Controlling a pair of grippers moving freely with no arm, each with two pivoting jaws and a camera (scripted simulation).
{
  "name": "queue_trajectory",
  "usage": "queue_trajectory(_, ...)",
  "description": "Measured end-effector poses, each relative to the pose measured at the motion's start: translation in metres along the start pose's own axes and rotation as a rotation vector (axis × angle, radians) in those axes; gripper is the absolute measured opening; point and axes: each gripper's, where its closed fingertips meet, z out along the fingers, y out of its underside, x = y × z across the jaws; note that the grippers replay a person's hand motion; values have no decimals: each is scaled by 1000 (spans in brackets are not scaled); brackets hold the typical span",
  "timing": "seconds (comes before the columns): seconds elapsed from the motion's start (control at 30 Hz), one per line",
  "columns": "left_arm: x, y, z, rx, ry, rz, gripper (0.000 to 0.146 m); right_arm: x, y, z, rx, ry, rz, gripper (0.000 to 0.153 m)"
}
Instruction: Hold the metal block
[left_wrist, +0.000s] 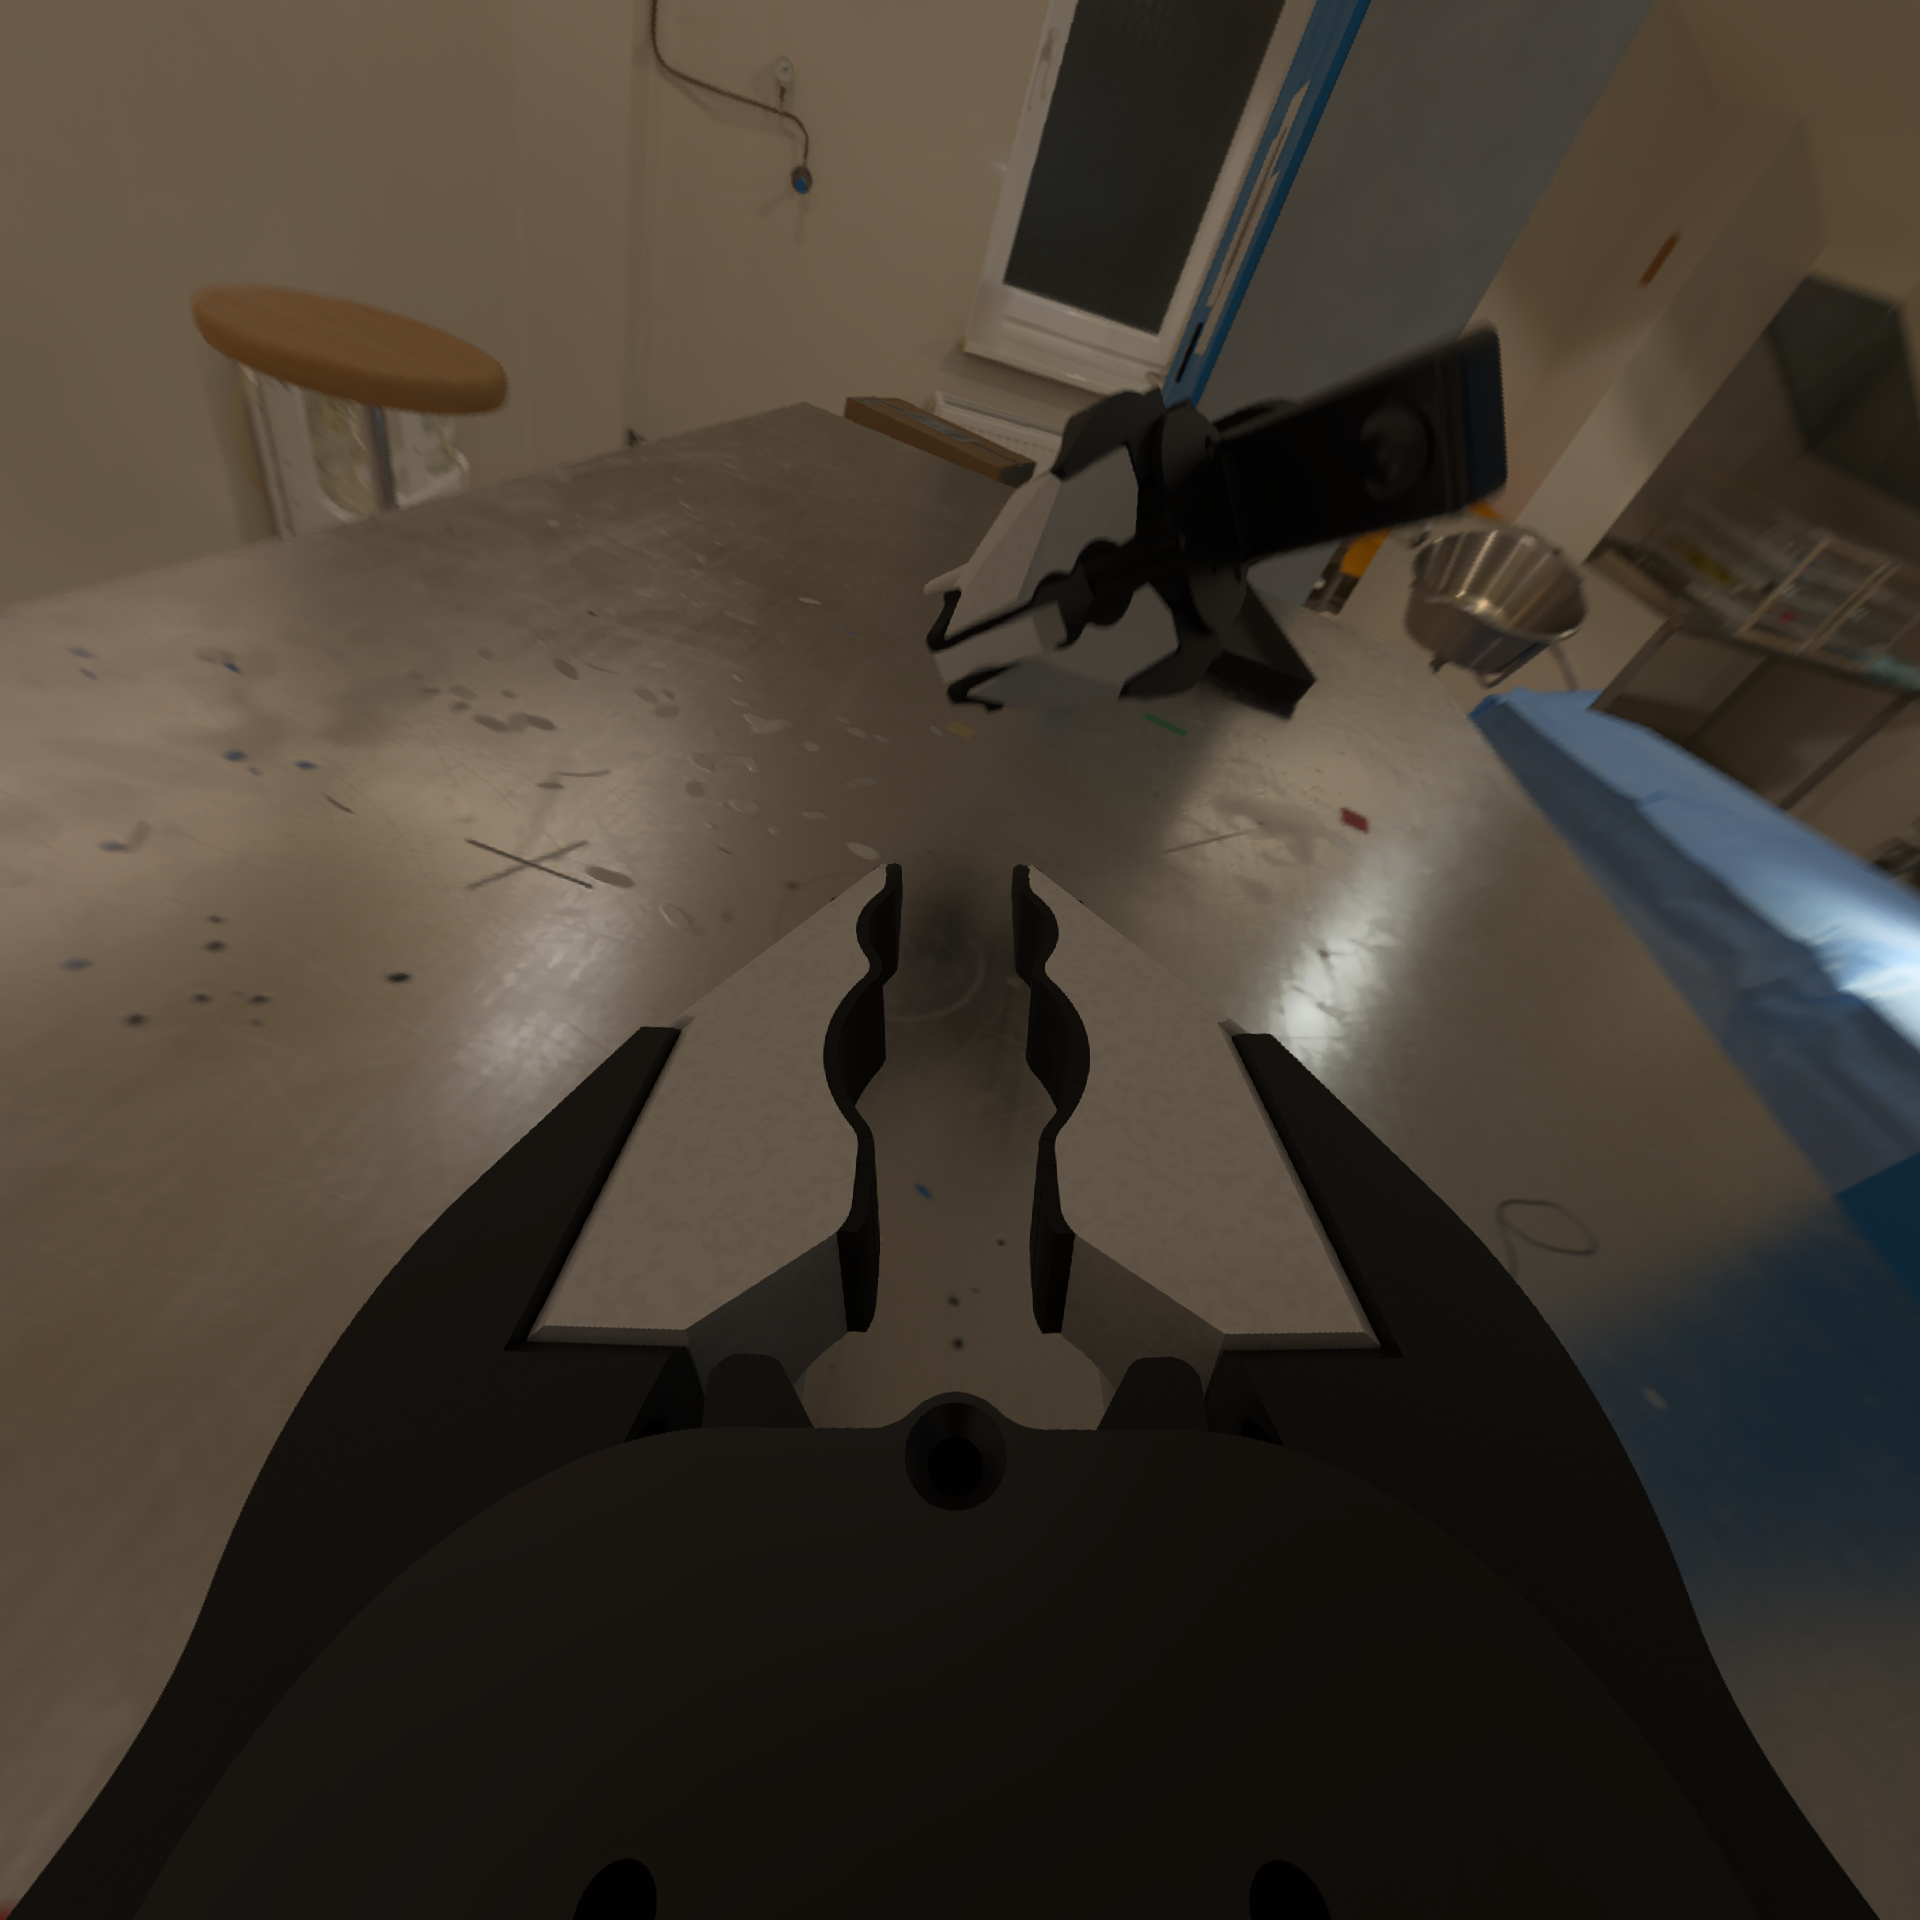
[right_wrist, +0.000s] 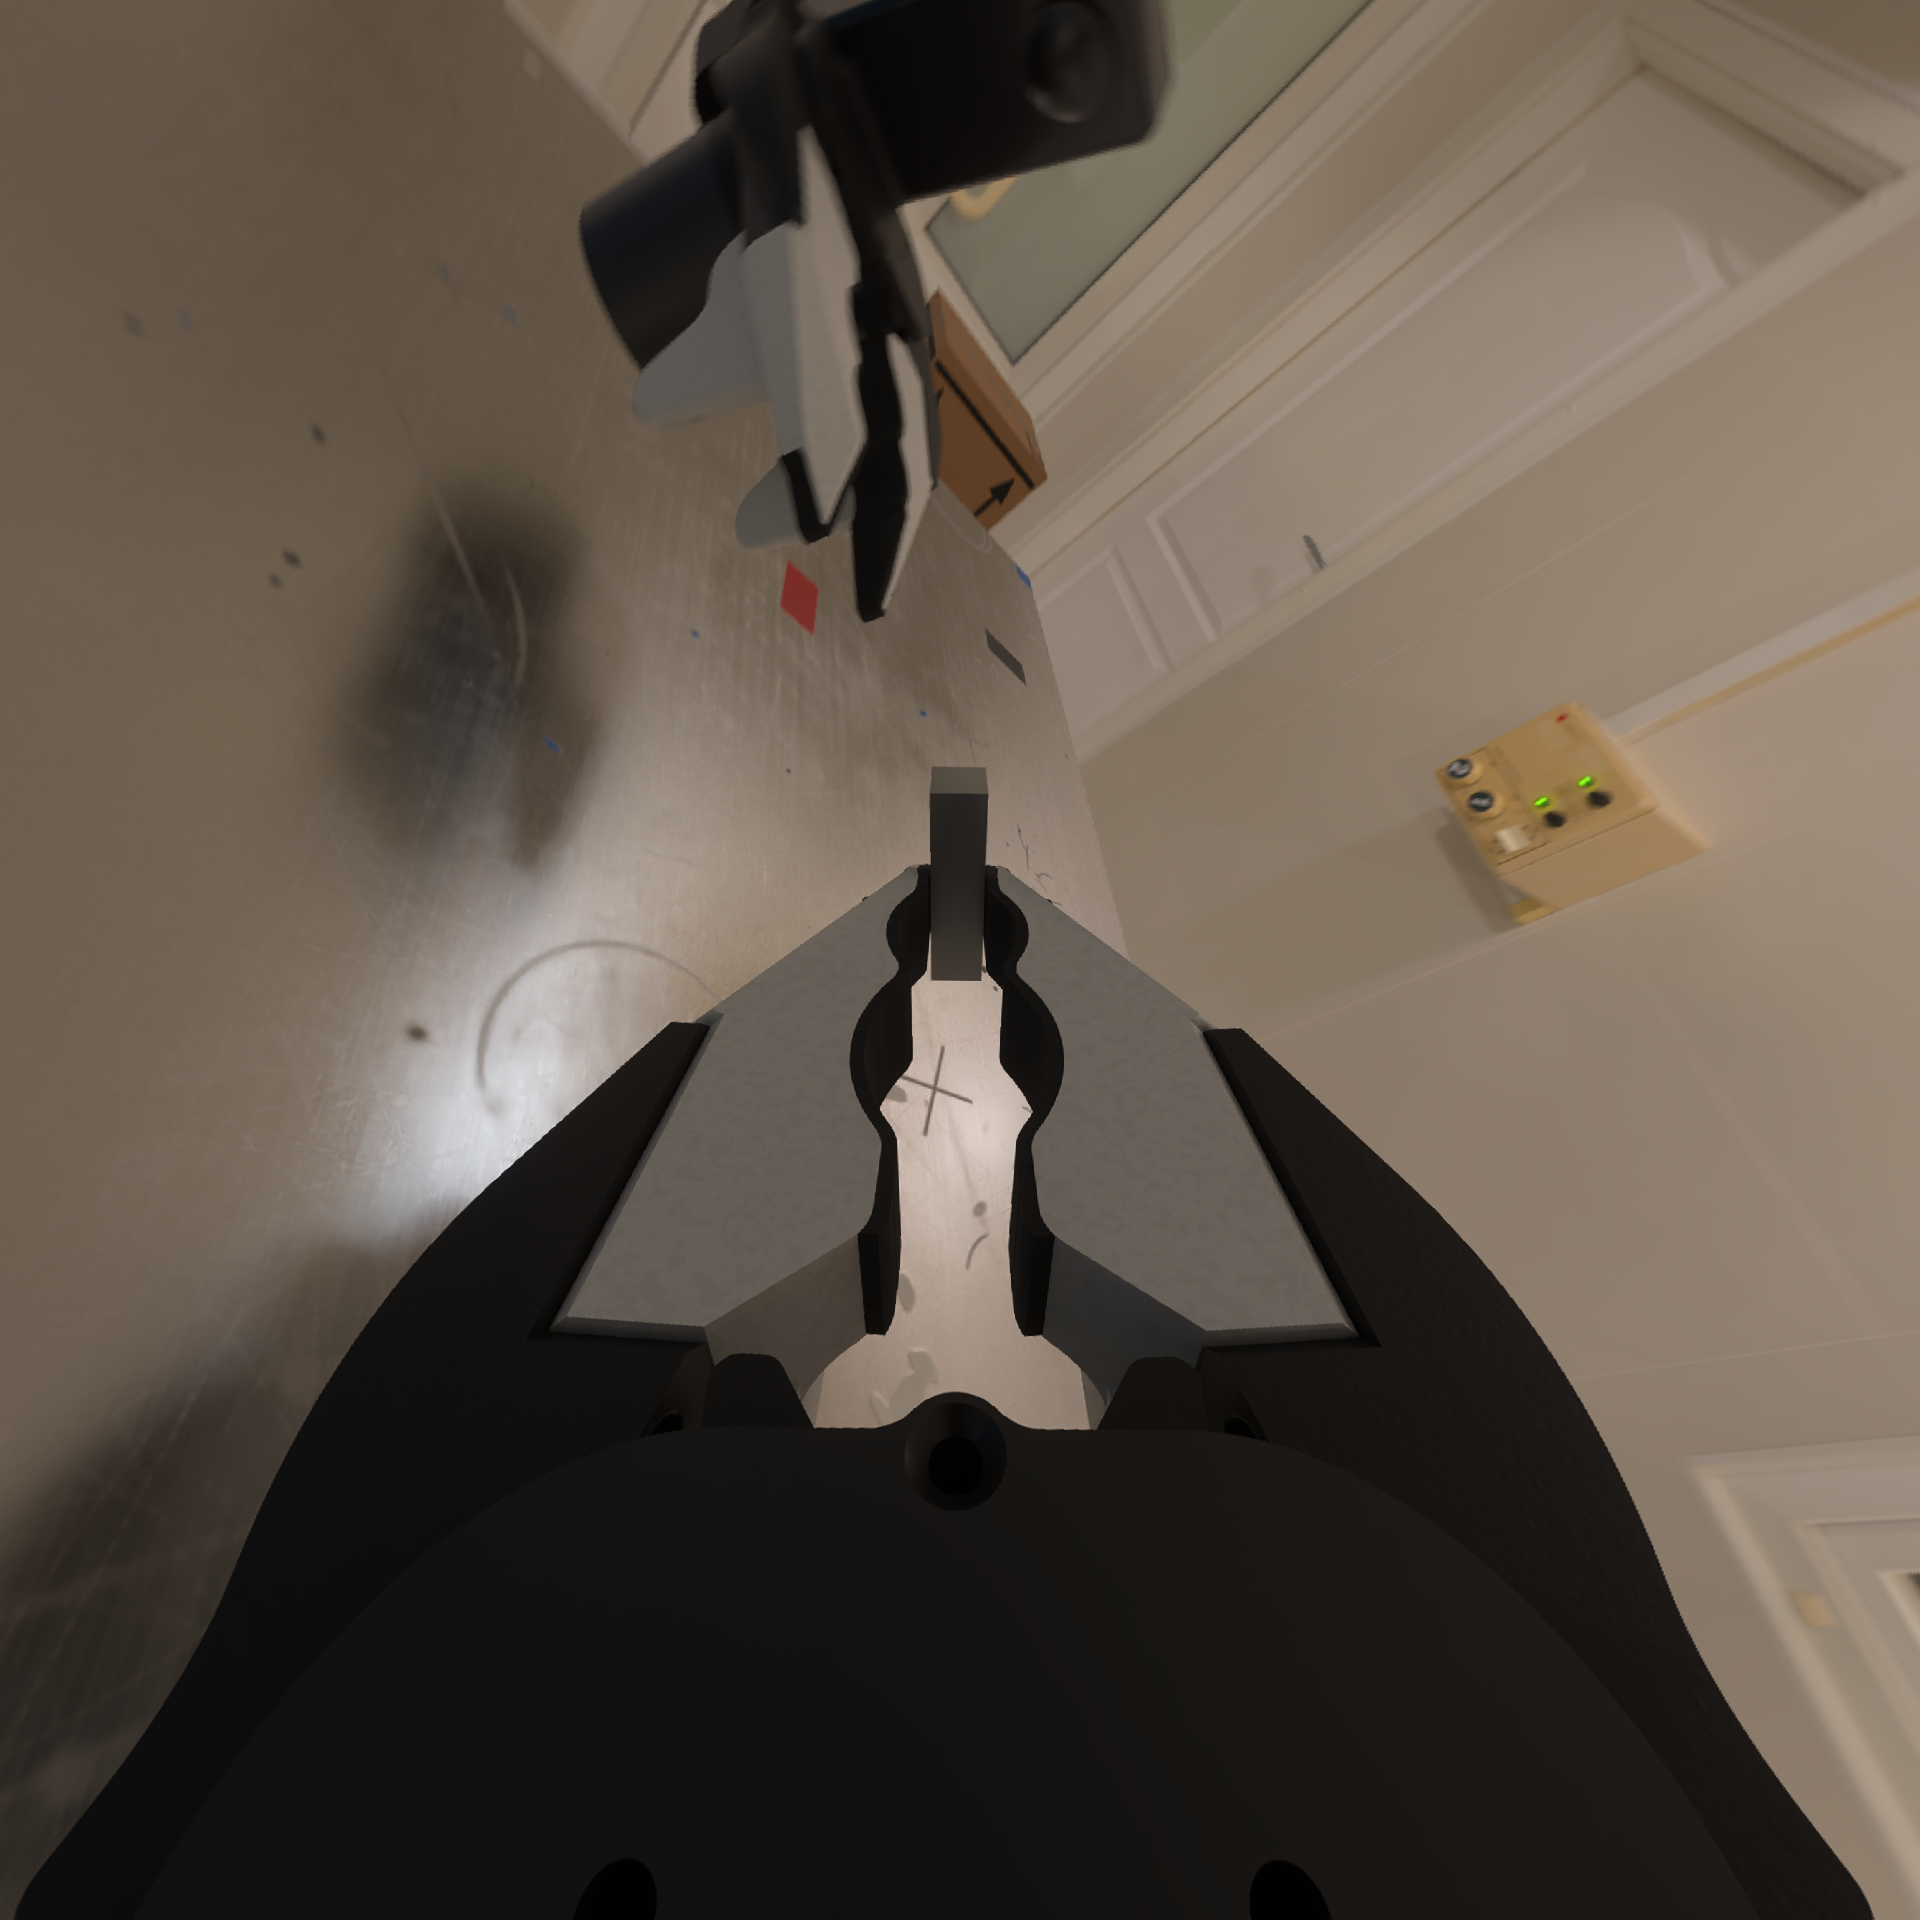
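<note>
The table (left_wrist: 416, 727) is scuffed, stained, dully shiny metal. The block (right_wrist: 957, 883) is matt dark metal. The stool (left_wrist: 348, 346) has a smooth wooden seat; the bowl (left_wrist: 1496, 592) is polished steel.

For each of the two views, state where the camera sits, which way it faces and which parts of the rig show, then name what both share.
Left wrist view: sits on the left gripper, facing forward and down across the metal table; its own two fingers frame nothing, and the right gripper hangs ahead.
Right wrist view: sits on the right gripper, facing along the table toward its far edge; its fingers clamp the metal block, with the left gripper beyond.
Shared: the table, its drawn cross and the cardboard box.
</note>
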Motion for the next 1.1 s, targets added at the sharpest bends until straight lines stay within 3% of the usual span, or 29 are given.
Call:
queue_trajectory(0.23,-17,-4,-5,-8,-120,185,21,22,11,-26,42,-51,211,9)
queue_trajectory(0.63,-32,6,-3,-47,-119,96,21,15,16,-17,28,-56,253,9)
queue_trajectory(1.1,-24,8,0,-63,-128,169,20,5,11,-8,22,-67,220,9)
